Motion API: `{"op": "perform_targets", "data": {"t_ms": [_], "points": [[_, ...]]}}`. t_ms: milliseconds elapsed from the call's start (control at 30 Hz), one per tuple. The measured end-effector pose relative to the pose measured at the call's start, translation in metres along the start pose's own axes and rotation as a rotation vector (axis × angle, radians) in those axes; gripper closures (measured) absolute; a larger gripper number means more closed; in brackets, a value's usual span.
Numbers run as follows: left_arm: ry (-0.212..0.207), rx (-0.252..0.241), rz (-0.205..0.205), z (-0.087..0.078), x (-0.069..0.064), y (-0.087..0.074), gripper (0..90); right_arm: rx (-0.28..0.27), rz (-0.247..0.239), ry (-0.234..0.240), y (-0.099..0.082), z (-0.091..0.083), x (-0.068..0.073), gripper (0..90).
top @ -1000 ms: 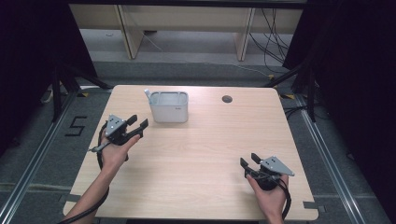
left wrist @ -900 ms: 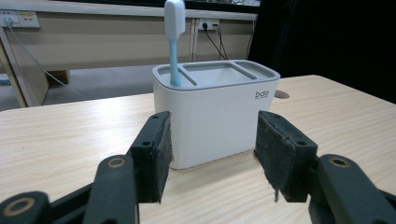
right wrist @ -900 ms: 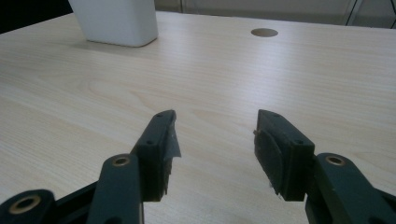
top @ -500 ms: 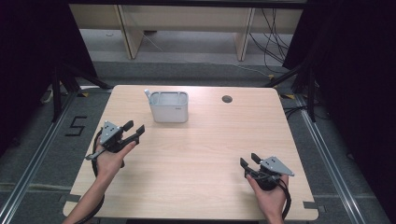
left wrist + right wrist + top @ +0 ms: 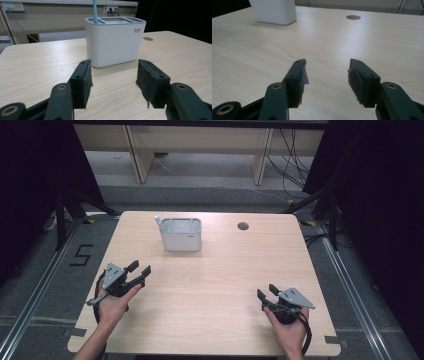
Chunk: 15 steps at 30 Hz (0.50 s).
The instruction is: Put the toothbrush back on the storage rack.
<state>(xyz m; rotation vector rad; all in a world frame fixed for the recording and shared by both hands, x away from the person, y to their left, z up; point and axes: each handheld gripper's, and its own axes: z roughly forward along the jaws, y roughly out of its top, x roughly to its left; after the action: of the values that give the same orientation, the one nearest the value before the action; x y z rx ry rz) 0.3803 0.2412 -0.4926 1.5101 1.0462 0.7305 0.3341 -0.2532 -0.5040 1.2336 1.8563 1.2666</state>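
Note:
A white holder (image 5: pixel 181 234) with compartments stands at the back middle of the wooden table (image 5: pixel 215 280); a light blue handle (image 5: pixel 95 11) rises from its left compartment. In the left gripper view the holder (image 5: pixel 115 41) is straight ahead, beyond the tips. My left gripper (image 5: pixel 139 269) is low over the table's left side, open, nothing between its jaws (image 5: pixel 113 82). My right gripper (image 5: pixel 266 293) rests near the front right, open and empty (image 5: pixel 327 80), pointing toward the far left where the holder's base (image 5: pixel 275 11) shows.
A round cable hole (image 5: pixel 243 226) lies in the table at the back right of the holder. Beyond the far edge are wooden bench legs (image 5: pixel 135 155) and cables on the floor. Black frame rails run along both sides of the table.
My left gripper has drawn back toward the front left edge and sunk lower, away from the holder. The right gripper has stayed put.

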Motion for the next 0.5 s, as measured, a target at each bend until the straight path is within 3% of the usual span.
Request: {"op": "perform_targets", "data": {"t_ms": [233, 267, 500], "points": [[-0.003, 0.015, 0.003, -0.006, 0.000, -0.013, 44.8, -0.009, -0.002, -0.001, 0.000, 0.000, 0.000, 48.5], [0.002, 0.023, -0.001, -0.008, 0.000, -0.017, 44.8, 0.003, 0.025, 0.001, 0.000, -0.001, 0.002, 48.5], [0.016, 0.039, -0.009, -0.014, 0.003, -0.030, 44.8, 0.005, 0.035, 0.003, 0.000, -0.001, 0.002, 48.6]]}}
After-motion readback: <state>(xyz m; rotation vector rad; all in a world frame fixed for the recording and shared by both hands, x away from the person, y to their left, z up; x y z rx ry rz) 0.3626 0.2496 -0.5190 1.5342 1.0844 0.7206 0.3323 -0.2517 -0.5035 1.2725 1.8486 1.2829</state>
